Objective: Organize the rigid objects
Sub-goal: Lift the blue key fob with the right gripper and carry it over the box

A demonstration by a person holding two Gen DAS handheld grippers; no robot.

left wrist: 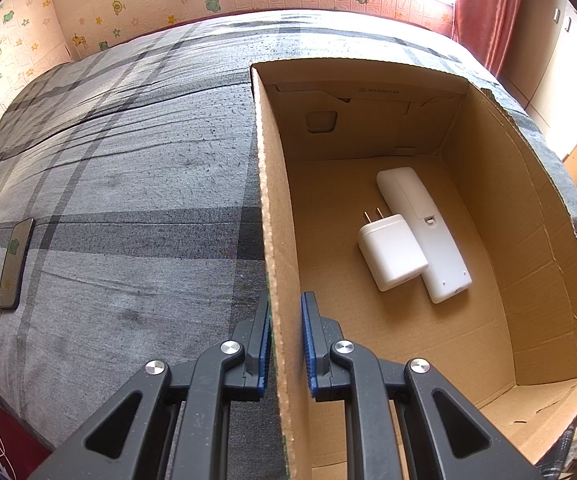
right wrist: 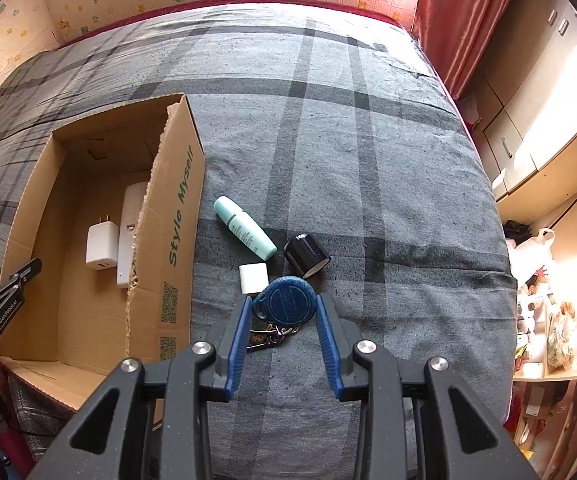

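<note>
While clamped on the left wall of the cardboard box [left wrist: 276, 216], left gripper [left wrist: 286, 312] nearly closed, blue pads pressed to both faces of the wall near its front end. Right gripper [right wrist: 284, 312] narrowed on a round blue key fob [right wrist: 290, 300], pads against its two sides; keys [right wrist: 268, 334] dangling below the fob, above the bedspread [right wrist: 388, 160].

Inside the box, near the middle of its floor: white charger [left wrist: 392, 252], prongs toward the far wall, touching a white remote [left wrist: 424, 232] lying just beside it toward the right wall. Box top open, edges torn, green lettering on the outer right wall.

On the bedspread, just outside the right wall of the box: teal tube [right wrist: 244, 226] lying flat, small white block [right wrist: 253, 278] near it, black cylinder [right wrist: 306, 256] tipped on its side. All three just beyond the fob, apart from each other. Dark phone [left wrist: 15, 264] flat near the left edge of the bedspread, well apart from the box.

Grey plaid bedspread over a bed. Patterned wall panels [left wrist: 100, 12] at the far edge, red curtain [right wrist: 448, 12] at the far right corner, cabinets [right wrist: 536, 112] and cluttered shelves [right wrist: 556, 320] along the right side.
</note>
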